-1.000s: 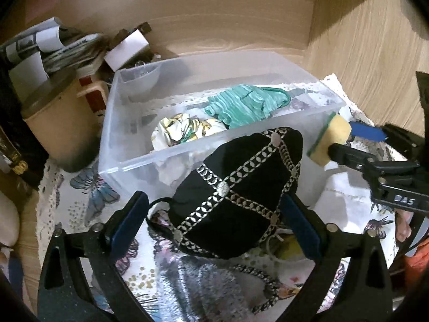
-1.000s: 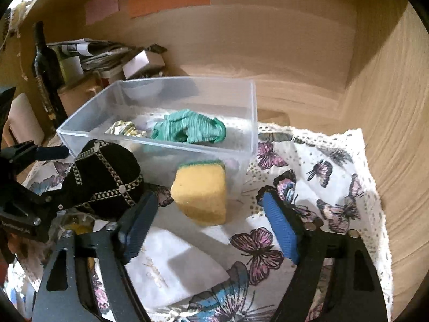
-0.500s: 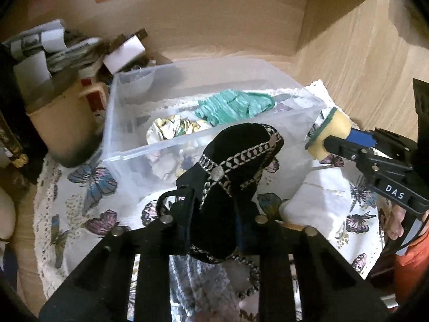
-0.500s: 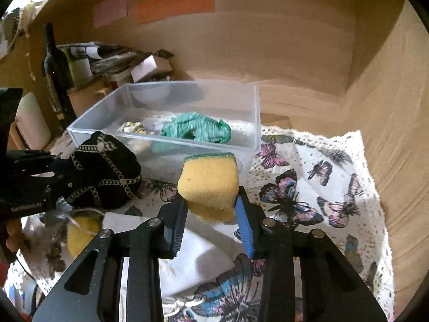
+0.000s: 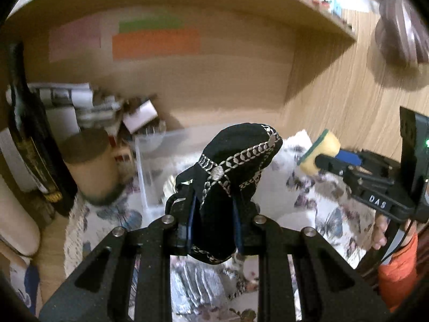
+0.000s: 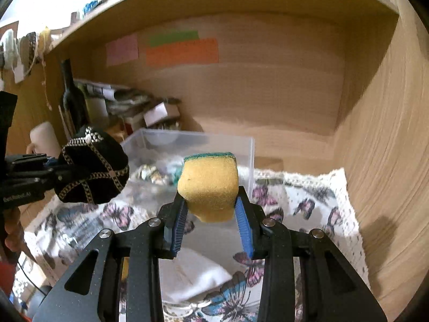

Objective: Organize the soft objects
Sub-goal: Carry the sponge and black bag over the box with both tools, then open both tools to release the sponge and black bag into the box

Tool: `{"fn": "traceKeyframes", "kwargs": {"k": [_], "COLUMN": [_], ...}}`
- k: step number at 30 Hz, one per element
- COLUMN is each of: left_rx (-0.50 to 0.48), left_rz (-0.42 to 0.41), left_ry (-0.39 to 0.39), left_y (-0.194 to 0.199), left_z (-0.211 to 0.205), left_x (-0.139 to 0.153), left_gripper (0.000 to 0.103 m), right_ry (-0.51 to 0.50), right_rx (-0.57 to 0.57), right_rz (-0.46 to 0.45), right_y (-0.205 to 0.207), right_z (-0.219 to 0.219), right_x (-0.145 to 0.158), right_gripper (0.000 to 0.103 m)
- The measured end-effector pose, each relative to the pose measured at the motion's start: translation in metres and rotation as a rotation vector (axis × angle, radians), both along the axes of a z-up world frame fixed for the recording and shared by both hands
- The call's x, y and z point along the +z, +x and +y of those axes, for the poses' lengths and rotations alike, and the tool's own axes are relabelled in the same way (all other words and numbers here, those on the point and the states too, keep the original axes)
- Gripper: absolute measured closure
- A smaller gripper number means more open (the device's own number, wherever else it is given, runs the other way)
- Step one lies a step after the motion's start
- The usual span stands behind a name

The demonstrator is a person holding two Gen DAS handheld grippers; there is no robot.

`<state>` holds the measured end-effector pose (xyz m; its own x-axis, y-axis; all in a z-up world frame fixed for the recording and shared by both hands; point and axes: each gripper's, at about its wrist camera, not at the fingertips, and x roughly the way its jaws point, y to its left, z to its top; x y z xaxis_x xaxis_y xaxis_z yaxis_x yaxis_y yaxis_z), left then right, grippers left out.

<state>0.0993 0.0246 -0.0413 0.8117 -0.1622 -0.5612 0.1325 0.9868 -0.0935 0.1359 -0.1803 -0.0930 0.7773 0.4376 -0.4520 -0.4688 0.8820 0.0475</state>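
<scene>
— While the left gripper (image 5: pixel 214 222) is clenched on the black pouch (image 5: pixel 230 185), where does that pouch sit?

— Raised above the butterfly cloth (image 6: pixel 303 201), in front of the clear bin (image 6: pixel 203 139). In the left wrist view its chain-trimmed top hides most of the bin's near wall; only the bin's left edge shows beside it.

— And the right gripper (image 6: pixel 211 222)?

— Its blue pads (image 6: pixel 242 225) squeeze the yellow sponge (image 6: pixel 209 185), green scrub face upward. The sponge is also lifted off the cloth, close to the bin's near right corner.

— How near are the two loads to each other?

— Apart, with a clear gap between them in the right wrist view; pouch to the left, sponge at centre.

— What hems things in?

— A wooden back wall and a wooden side wall (image 6: pixel 388 147) on the right, with a shelf board overhead. Left of the bin stand a dark bottle (image 5: pixel 29 139), a brown tub (image 5: pixel 88 161) and stacked papers (image 6: pixel 126 99). Above the bin's rim the space looks open.

— Anything inside the bin?

— Blurred fabric, some of it teal; details cannot be made out.
</scene>
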Motion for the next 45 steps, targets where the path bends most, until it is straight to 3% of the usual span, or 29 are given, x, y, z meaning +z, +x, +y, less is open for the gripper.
{"fn": "traceKeyframes", "kwargs": {"k": [5, 11, 18, 24, 33, 37, 38, 41, 43, 45], "left_rx": [0.028, 0.052, 0.096, 0.095, 0.065, 0.069, 0.070, 0.067, 0.065, 0.061], "left_rz": [-0.052, -0.034, 0.020, 0.109, 0.186, 0.199, 0.192, 0.161, 0.142, 0.121], "left_ry": [-0.002, -0.003, 0.024, 0.009, 0.071, 0.065, 0.060, 0.052, 0.047, 0.038], "left_y": [0.009, 0.036, 0.073, 0.101, 0.123, 0.123, 0.121, 0.114, 0.106, 0.097], "left_z": [0.003, 0.005, 0.008, 0.012, 0.001, 0.004, 0.004, 0.006, 0.007, 0.008], "left_x": [0.018, 0.016, -0.005, -0.031, -0.064, -0.066, -0.064, -0.055, -0.047, -0.038], "left_gripper": [0.080, 0.080, 0.080, 0.080, 0.080, 0.055, 0.050, 0.041, 0.038, 0.033], "right_ry": [0.025, 0.036, 0.012, -0.032, -0.082, -0.098, -0.102, -0.100, -0.097, -0.087], "right_rx": [-0.005, 0.001, 0.015, 0.022, -0.002, -0.001, 0.000, -0.006, -0.009, -0.009], "right_rz": [-0.039, -0.049, 0.003, 0.087, 0.161, 0.166, 0.165, 0.142, 0.124, 0.113], "right_y": [0.003, 0.016, 0.046, 0.075, 0.096, 0.096, 0.095, 0.088, 0.085, 0.079], "right_z": [0.002, 0.012, 0.032, 0.048, 0.056, 0.057, 0.057, 0.056, 0.054, 0.051], "right_x": [0.015, 0.024, 0.015, -0.006, -0.030, -0.033, -0.033, -0.028, -0.025, -0.019], "right_gripper": [0.071, 0.071, 0.071, 0.071, 0.071, 0.066, 0.060, 0.042, 0.040, 0.030]}}
